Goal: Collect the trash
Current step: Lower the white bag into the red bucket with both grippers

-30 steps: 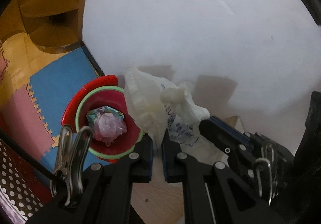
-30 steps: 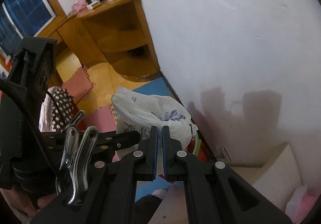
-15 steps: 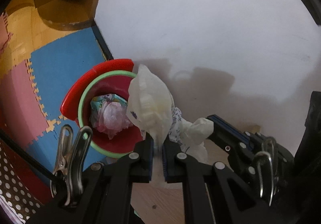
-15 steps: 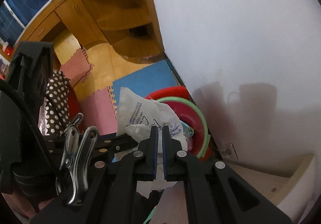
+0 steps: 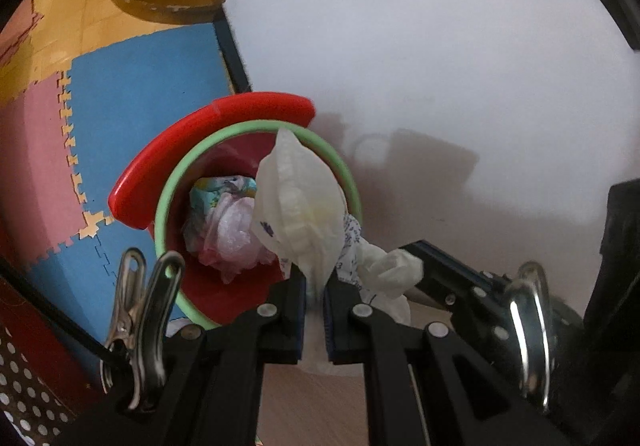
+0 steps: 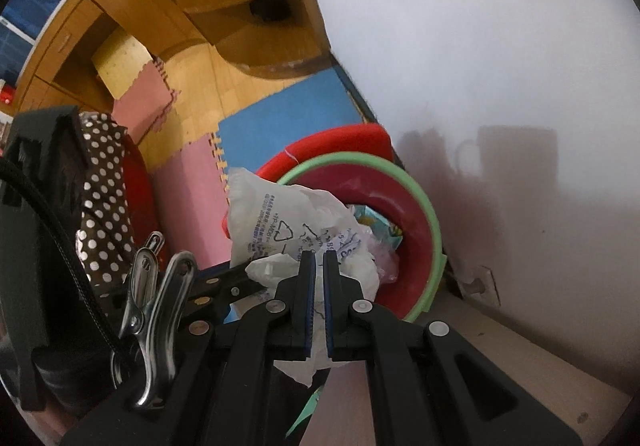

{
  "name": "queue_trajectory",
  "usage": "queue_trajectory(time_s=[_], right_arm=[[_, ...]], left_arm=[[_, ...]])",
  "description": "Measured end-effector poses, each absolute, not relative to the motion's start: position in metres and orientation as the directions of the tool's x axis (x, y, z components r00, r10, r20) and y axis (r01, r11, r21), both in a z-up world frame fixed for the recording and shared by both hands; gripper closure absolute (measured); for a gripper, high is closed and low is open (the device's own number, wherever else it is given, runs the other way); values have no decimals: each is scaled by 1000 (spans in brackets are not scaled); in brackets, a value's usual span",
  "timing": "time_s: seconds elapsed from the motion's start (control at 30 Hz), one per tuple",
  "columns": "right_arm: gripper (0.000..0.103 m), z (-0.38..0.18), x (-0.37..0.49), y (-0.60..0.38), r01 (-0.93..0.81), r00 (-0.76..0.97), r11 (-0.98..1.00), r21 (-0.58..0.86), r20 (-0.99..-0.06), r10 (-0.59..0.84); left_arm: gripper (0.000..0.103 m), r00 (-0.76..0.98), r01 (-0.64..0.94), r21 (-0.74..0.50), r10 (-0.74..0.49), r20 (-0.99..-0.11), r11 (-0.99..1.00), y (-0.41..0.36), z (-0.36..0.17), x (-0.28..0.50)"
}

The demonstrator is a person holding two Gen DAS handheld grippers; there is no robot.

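Observation:
A crumpled white plastic bag (image 5: 304,206) with blue print hangs over a red trash bin with a green rim (image 5: 340,170). My left gripper (image 5: 315,278) is shut on one fold of the bag. My right gripper (image 6: 316,266) is shut on another part of the same bag (image 6: 280,222); its fingers (image 5: 448,266) show at the right of the left wrist view. Crumpled pink and patterned trash (image 5: 228,222) lies inside the bin, whose rim also shows in the right wrist view (image 6: 424,206).
The bin stands on blue and pink foam floor mats (image 5: 132,102) against a white wall (image 5: 420,26). A wooden corner shelf (image 6: 256,26) stands farther back. A polka-dot cloth (image 6: 100,198) is at left. A light wooden surface (image 6: 520,358) lies at lower right.
Both grippers have carried the bag forward and down, from beside the bin to over its opening. The bin looks larger and closer now. Both stay shut on the bag.

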State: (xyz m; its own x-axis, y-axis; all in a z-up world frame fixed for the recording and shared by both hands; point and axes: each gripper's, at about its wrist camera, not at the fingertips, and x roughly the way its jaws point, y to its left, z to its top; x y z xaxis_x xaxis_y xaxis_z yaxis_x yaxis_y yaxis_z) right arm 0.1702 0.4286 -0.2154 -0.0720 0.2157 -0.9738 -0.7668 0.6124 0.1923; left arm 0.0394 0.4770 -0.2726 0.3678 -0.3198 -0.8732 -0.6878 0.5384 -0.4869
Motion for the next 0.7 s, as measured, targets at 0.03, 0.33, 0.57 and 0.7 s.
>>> queue_trajectory(time_s=[0.03, 0.33, 0.57, 0.7], right_arm=[[98, -222, 171, 431, -772, -72, 608, 185, -976, 206], [98, -289, 177, 439, -759, -152, 616, 212, -977, 149], [98, -333, 185, 443, -759, -200, 619, 202, -977, 73], [98, -348, 187, 443, -777, -198, 604, 180, -980, 36]], left_arm=[[96, 364, -697, -485, -323, -874, 528, 478, -281, 39], [97, 324, -741, -434, -293, -900, 513, 486, -338, 38], [97, 299, -769, -394, -261, -918, 504, 477, -373, 40], [97, 292, -776, -383, -253, -922, 502, 472, -385, 40]])
